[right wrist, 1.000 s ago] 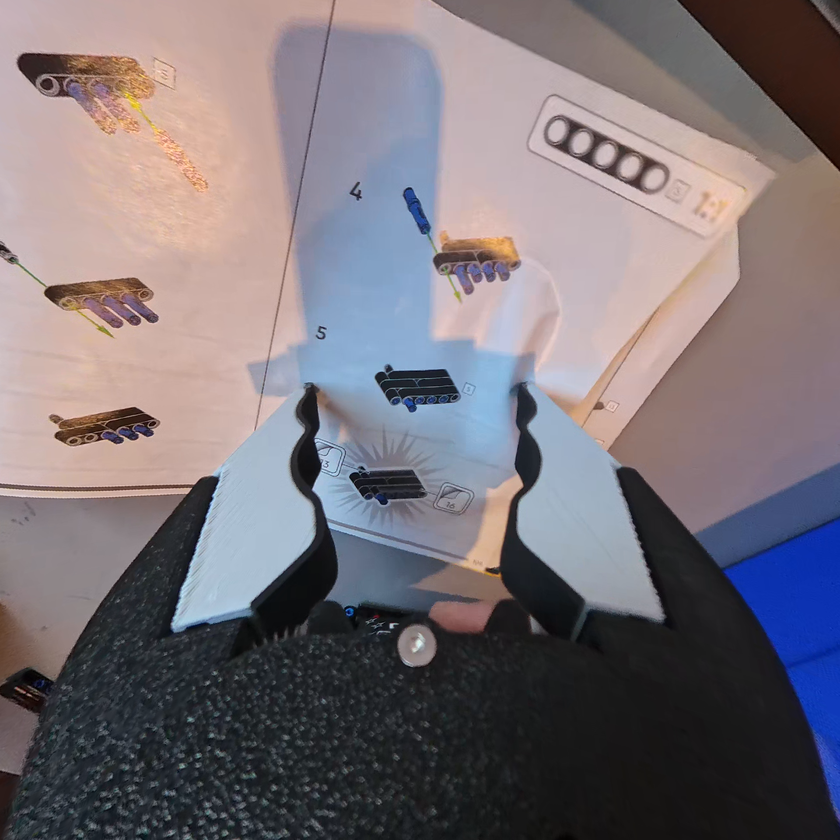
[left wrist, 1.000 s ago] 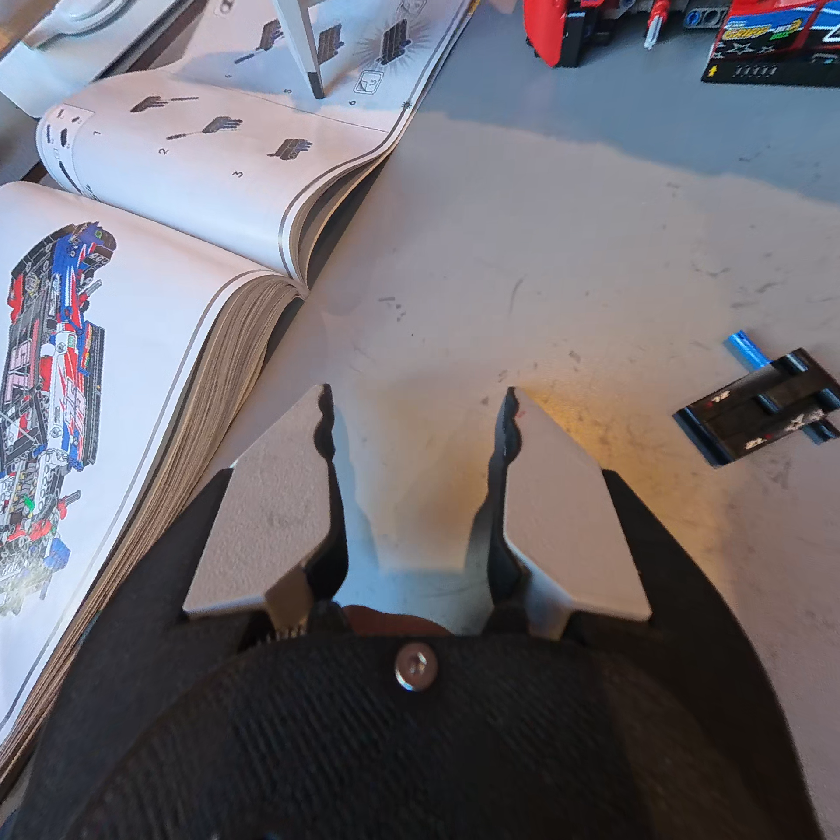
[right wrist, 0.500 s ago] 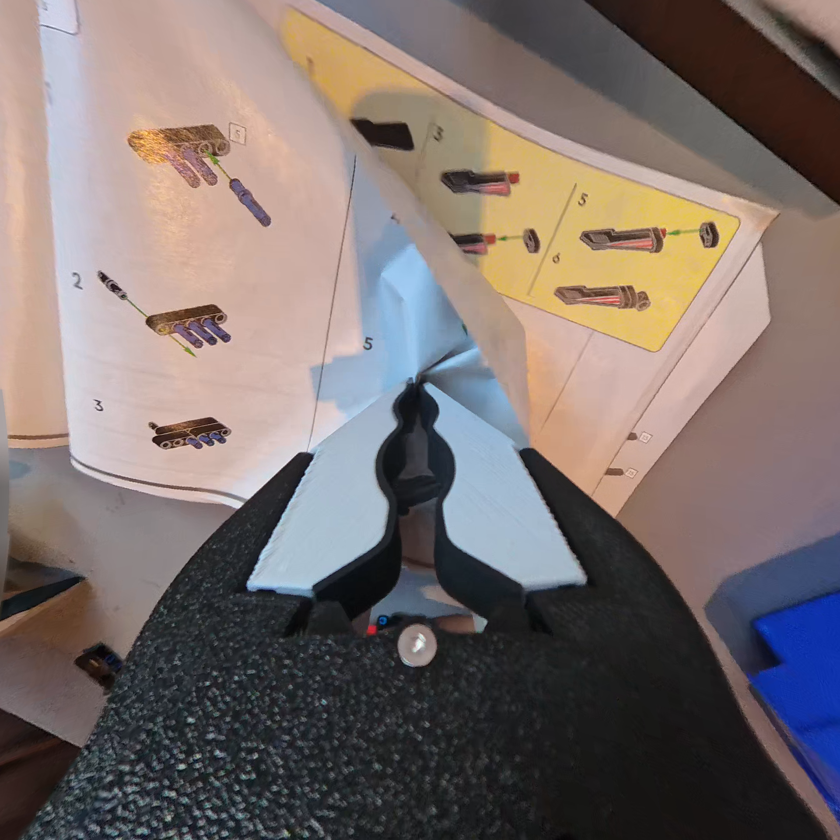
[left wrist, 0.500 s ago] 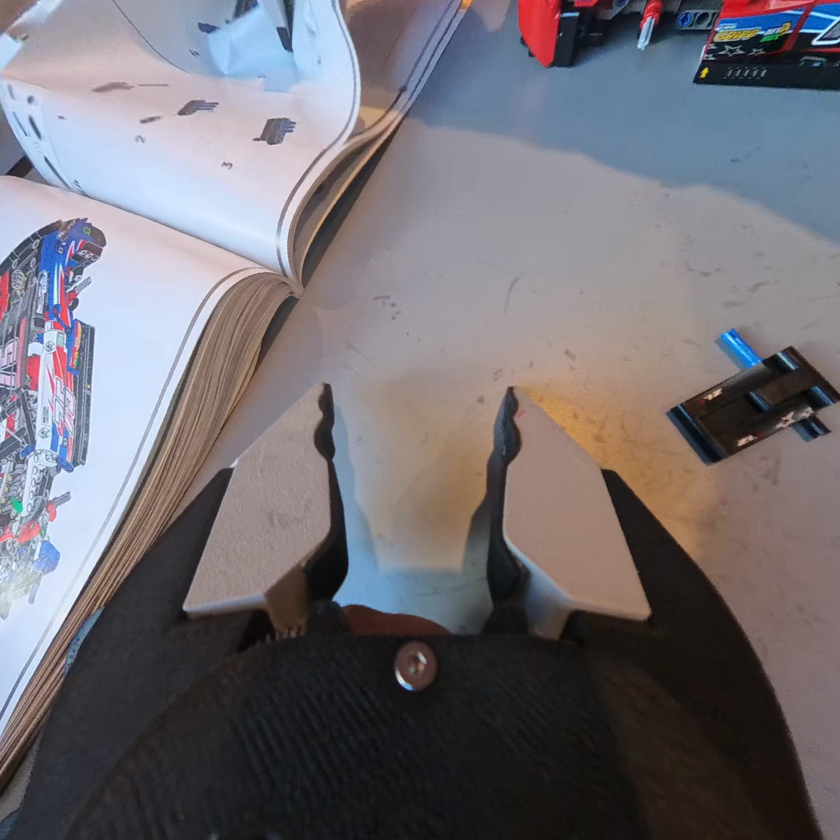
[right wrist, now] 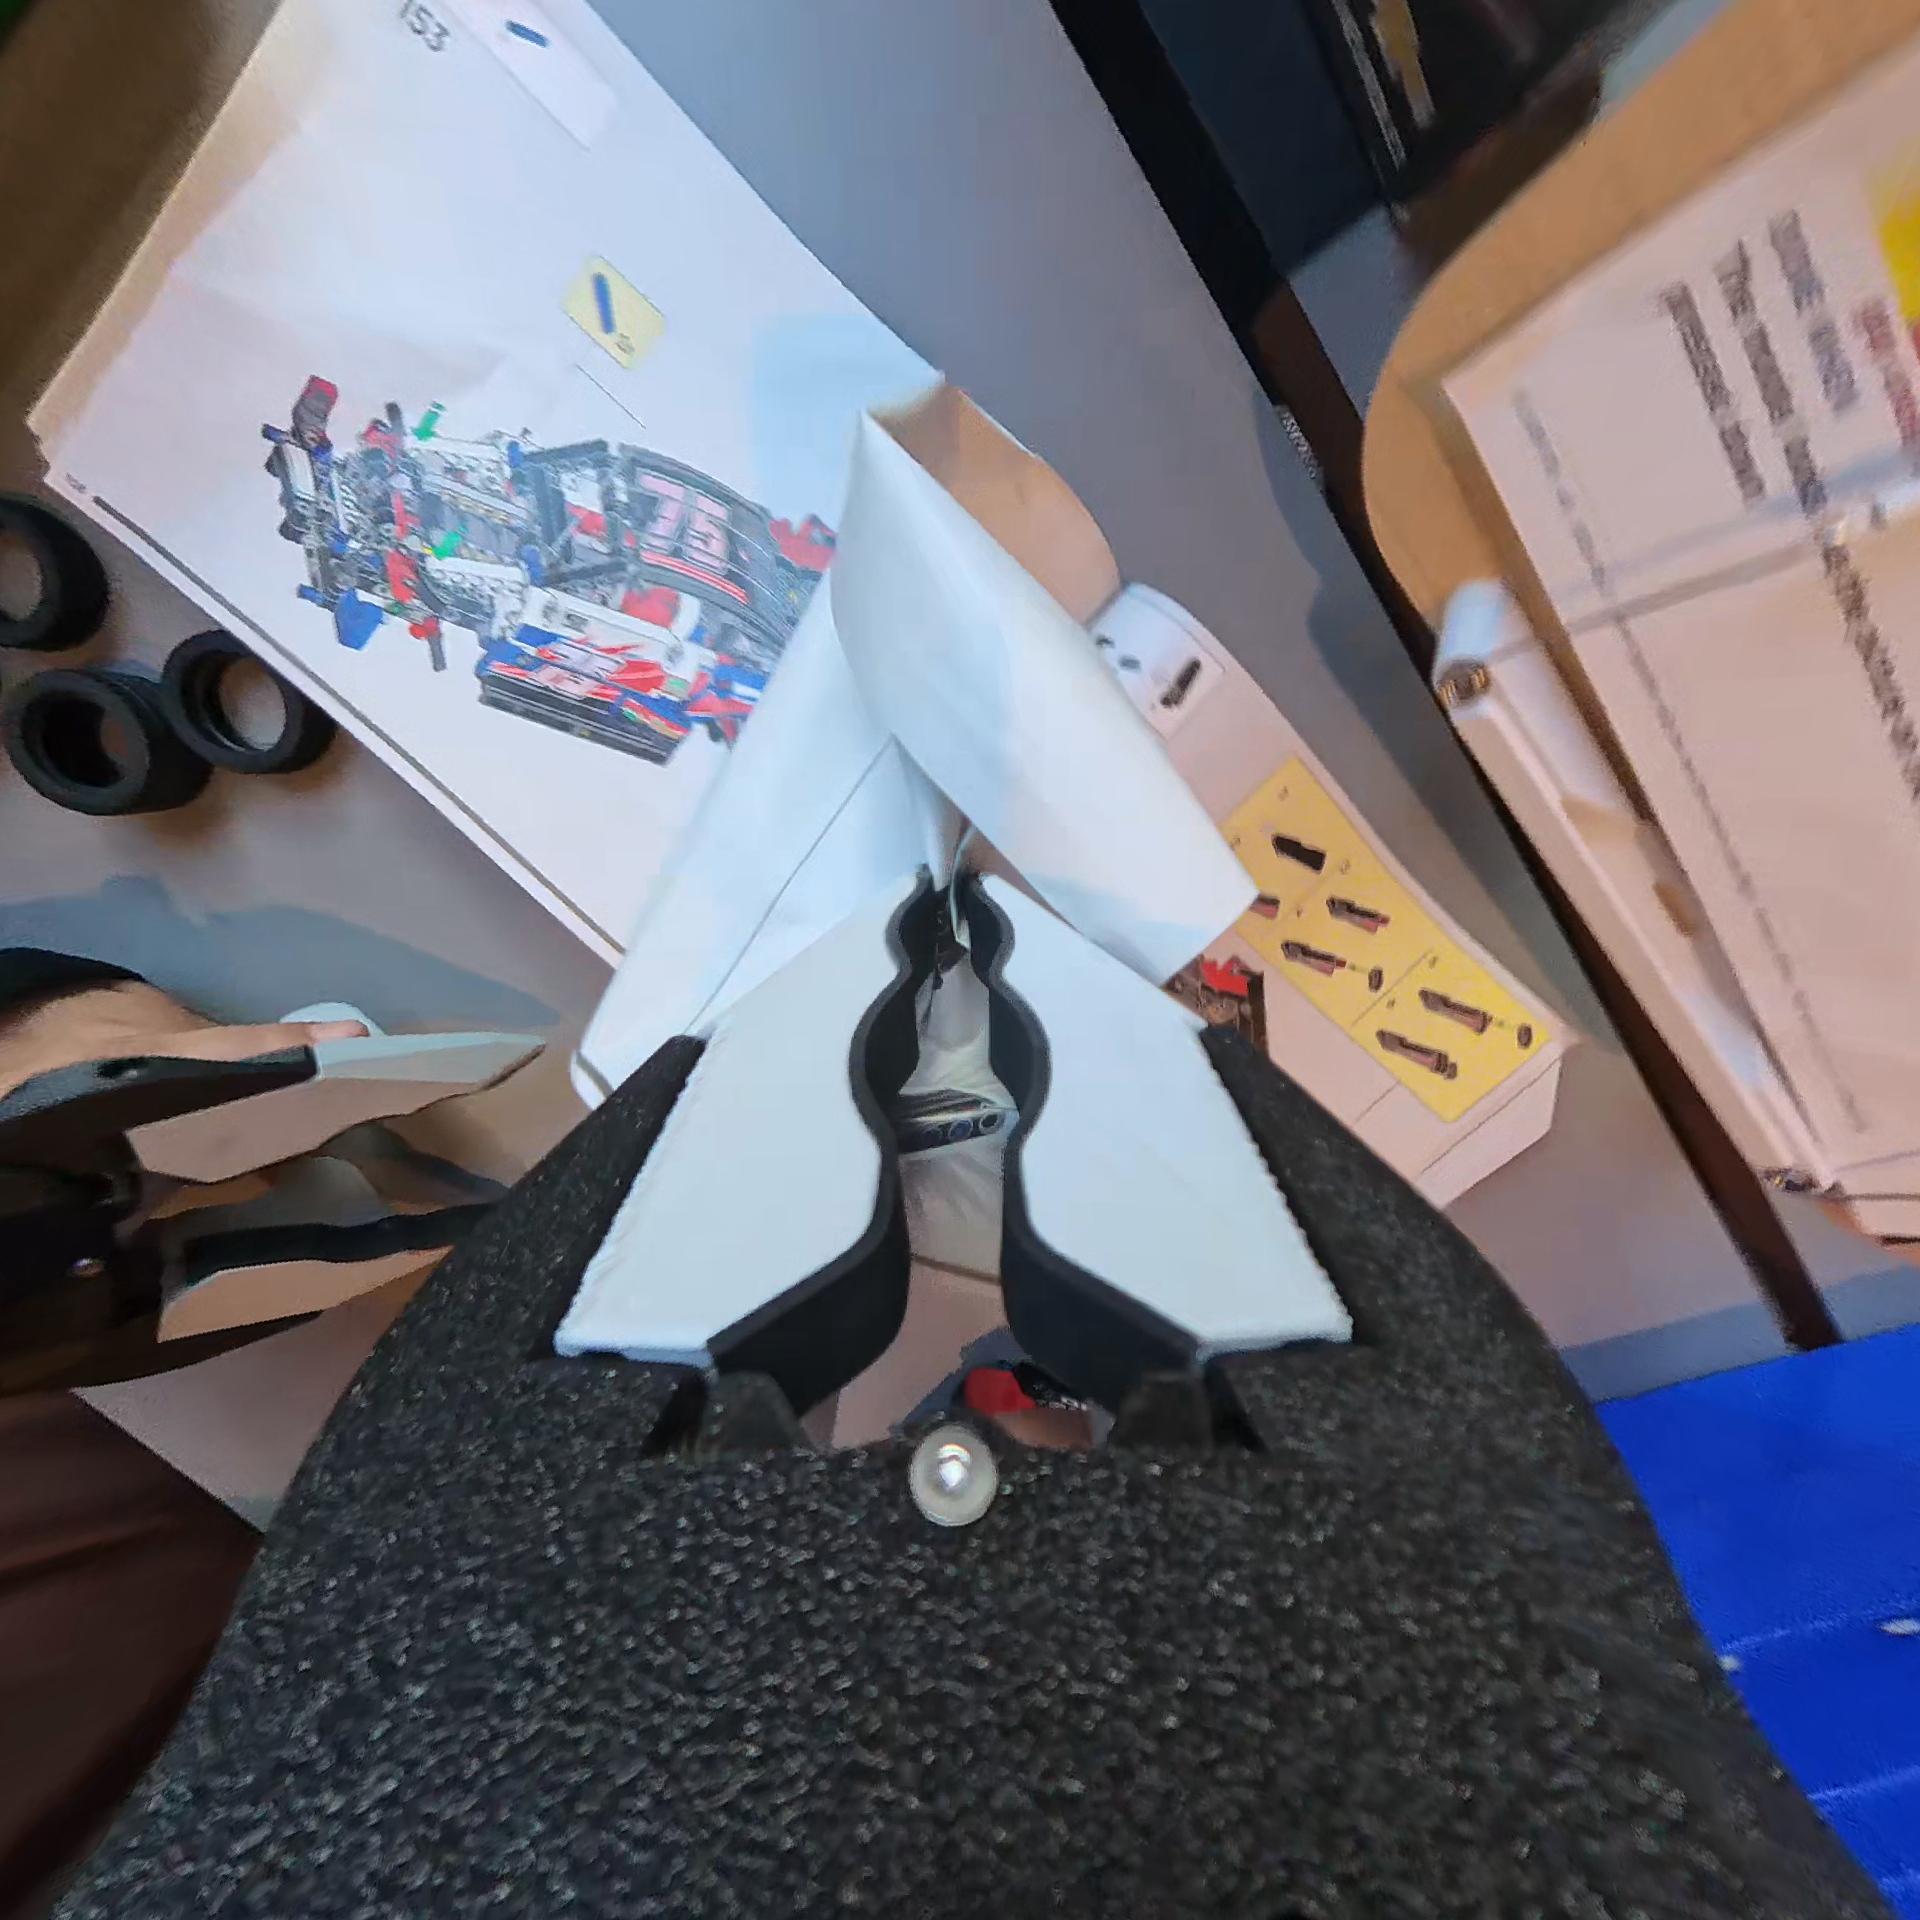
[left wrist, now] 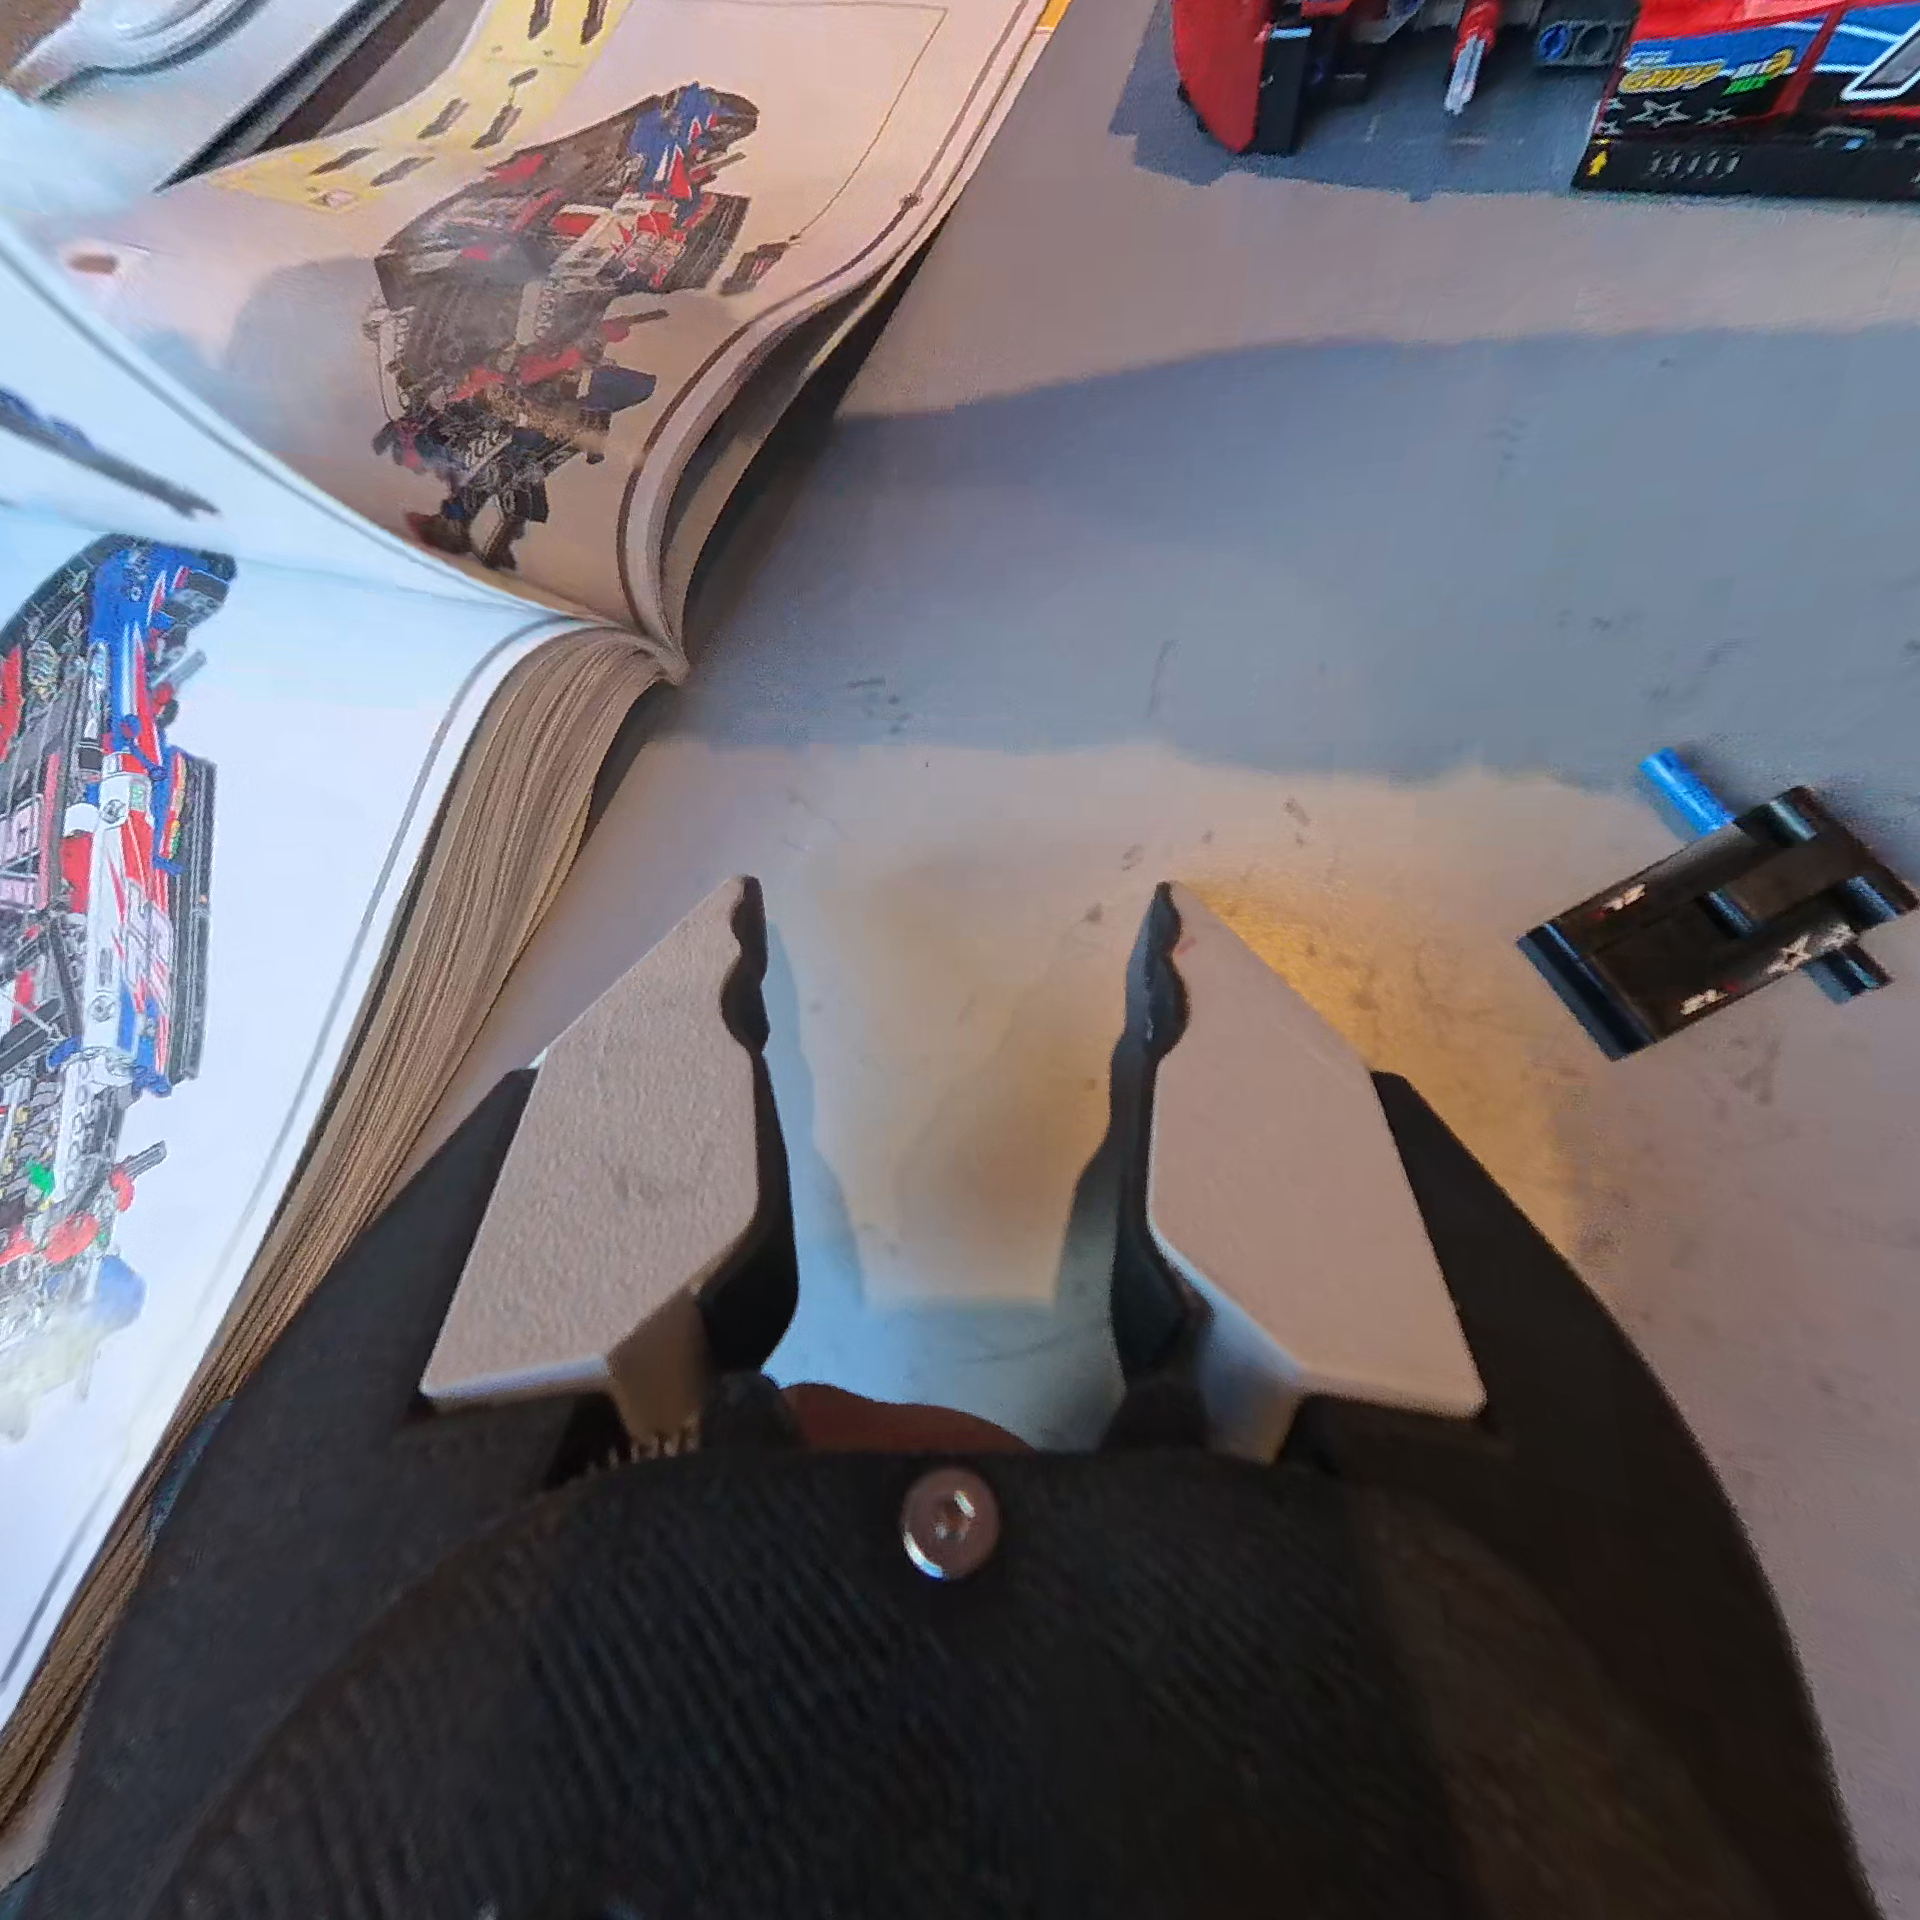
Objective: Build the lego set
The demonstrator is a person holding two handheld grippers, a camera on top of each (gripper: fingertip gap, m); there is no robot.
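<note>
My right gripper [right wrist: 943,896] is shut on a page [right wrist: 997,665] of the instruction booklet [right wrist: 416,343] and holds it lifted and curled over the open book. My left gripper [left wrist: 954,896] is open and empty, low over the bare grey table, just right of the booklet's thick page stack [left wrist: 457,935]. It also shows from the side at the left of the right wrist view [right wrist: 343,1132]. A small black lego assembly with a blue pin [left wrist: 1714,925] lies on the table to the right of my left gripper.
A partly built red and black lego car [left wrist: 1558,83] stands at the far edge of the table. Three black tyres [right wrist: 135,707] lie left of the booklet. A cardboard box with a white label [right wrist: 1662,520] is at the right, a blue bin [right wrist: 1766,1558] below it. The left gripper's tips are roughly 20 cm from the right gripper's.
My right gripper closed on a page and has pulled it up and over, uncovering a spread with a large car picture. My left gripper has stayed open in place.
</note>
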